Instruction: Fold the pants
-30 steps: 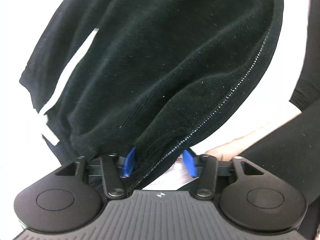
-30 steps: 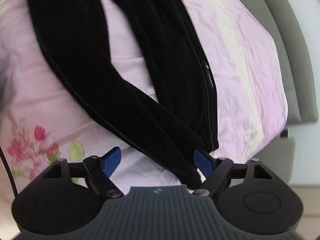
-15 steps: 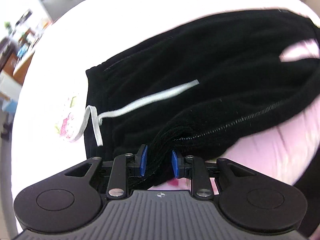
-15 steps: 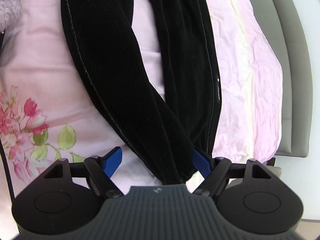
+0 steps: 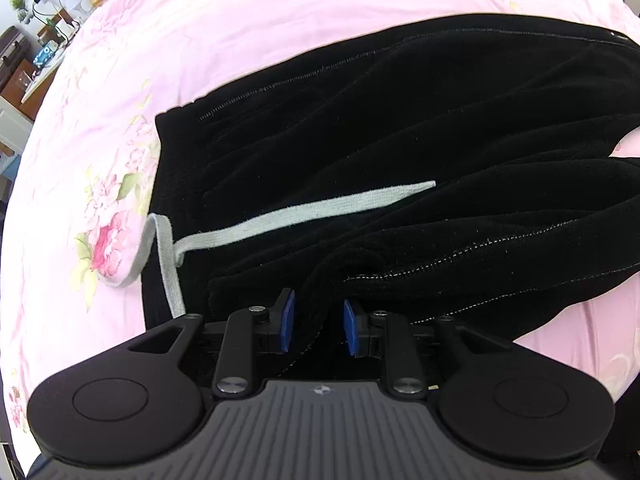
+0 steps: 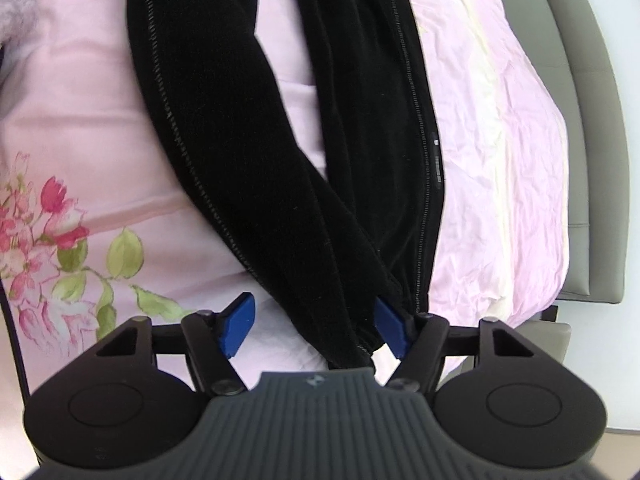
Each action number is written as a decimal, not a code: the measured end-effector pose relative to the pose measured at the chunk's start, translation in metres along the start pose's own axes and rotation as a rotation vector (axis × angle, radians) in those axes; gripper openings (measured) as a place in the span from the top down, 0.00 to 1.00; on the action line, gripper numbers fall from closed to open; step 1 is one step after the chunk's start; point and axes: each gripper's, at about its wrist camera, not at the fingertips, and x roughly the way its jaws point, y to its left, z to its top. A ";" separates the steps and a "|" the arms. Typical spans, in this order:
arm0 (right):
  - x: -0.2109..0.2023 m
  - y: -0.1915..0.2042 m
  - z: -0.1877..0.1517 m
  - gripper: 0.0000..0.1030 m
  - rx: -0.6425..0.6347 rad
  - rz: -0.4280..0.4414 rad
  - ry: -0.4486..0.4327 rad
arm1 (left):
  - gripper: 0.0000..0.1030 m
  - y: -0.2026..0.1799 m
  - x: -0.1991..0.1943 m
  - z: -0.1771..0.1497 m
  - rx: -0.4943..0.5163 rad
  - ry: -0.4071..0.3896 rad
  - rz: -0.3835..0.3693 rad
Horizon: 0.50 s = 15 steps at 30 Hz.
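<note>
Pants (image 5: 400, 140) on the pink bedsheet (image 5: 240, 20), unfolded, legs apart. Your left gripper (image 5: 316, 324) pinches waist-side fabric; right gripper (image 6: 312, 326), jaws just closing, gapes around both cuffs. Folding barely begun.

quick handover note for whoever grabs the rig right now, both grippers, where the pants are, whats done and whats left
Left gripper: shut on a bunched fold at the waist end of the black pants, close to the white drawstring.
Right gripper: open, jaws just closing; the leg ends sit between the fingers, fabric against one blue pad, the other clear.
Pants lie on the pink floral bedsheet, legs stretched out, apart along their length and meeting at the right gripper.
Done: waist gripped.
Left: grip the leg ends, line the legs up, fold.
</note>
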 end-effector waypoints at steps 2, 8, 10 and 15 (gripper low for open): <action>0.004 0.001 -0.001 0.42 -0.014 0.011 -0.005 | 0.71 -0.001 0.004 0.000 0.026 0.003 -0.001; 0.023 -0.002 0.004 0.53 -0.012 0.060 -0.005 | 0.61 0.000 -0.007 -0.008 0.184 0.004 -0.041; 0.028 0.001 0.005 0.54 -0.032 0.072 0.003 | 0.55 -0.003 -0.014 -0.020 0.304 -0.005 -0.050; 0.039 -0.001 0.002 0.54 -0.014 0.064 0.029 | 0.34 -0.017 -0.019 -0.057 0.572 0.023 -0.034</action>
